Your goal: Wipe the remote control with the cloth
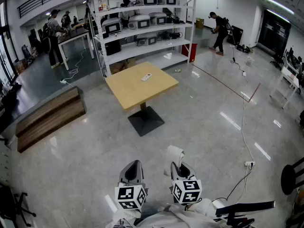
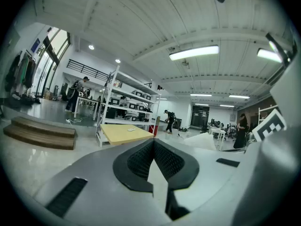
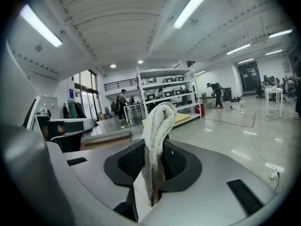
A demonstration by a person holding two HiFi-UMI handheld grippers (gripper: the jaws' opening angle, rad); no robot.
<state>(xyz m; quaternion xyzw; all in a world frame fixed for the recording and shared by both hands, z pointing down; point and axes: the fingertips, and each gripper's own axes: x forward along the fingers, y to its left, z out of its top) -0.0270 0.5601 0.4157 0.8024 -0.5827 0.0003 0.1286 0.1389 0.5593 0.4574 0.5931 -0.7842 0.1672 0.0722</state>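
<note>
Head view, left to right. Wooden steps (image 1: 47, 118) lie along the left wall side, well apart from anything we need. Low in the middle, our left gripper (image 1: 134, 164) is held close to the body. Its own view shows the jaws pressed together with nothing between them.

Well ahead across the floor stands a square table (image 1: 128, 91). The remote control (image 1: 147, 77) lies flat near its far edge, alone on the top. Neither gripper is near it, so we judge wiping not yet begun.

Handling, as a judgement: the remote looks light, stiff and smooth-cased, so it would likely skid on that top under a wipe. The best hold would be the left gripper across the narrow sides at one end, leaving the face open.

Behind the table a white rack (image 1: 185, 13) carries grey-and-white machines (image 1: 140, 21) on its shelves. A red box (image 1: 189, 52) stands at the rack's right foot; what it holds we cannot tell.

Our right gripper (image 1: 182, 169) pinches the cloth (image 3: 157, 126), which is pale, soft and nubbly. It is folded over, with a loop standing up past the tips. We expect it to drape and give, and that loop is the wiping face. A cable (image 1: 244, 127) trails over the floor at far right.
</note>
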